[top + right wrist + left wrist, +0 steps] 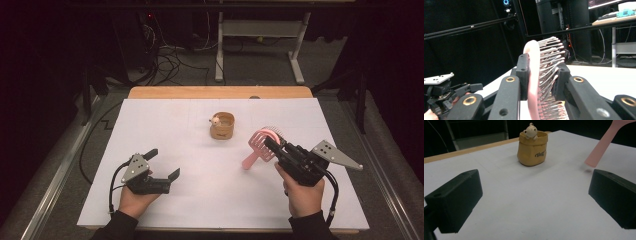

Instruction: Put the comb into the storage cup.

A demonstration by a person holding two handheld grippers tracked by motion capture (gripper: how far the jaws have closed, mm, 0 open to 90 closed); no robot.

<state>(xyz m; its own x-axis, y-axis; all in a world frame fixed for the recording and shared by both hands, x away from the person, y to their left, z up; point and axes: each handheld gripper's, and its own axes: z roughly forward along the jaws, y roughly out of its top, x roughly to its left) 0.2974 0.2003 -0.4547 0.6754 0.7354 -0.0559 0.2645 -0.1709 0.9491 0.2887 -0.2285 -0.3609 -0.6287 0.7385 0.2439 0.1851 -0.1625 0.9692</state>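
right tool [272, 145] clamped on pink brush [260, 145] head, handle slanting down toward worktop [200, 200], just right of yellow pouch [222, 126]; left tool [162, 164] apart, empty, farther from pouch.

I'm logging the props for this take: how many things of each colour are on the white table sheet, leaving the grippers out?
Pink: 1, the pink plastic hairbrush.
Tan: 1, the tan sack-shaped holder with a small cream bear.
Total: 2.
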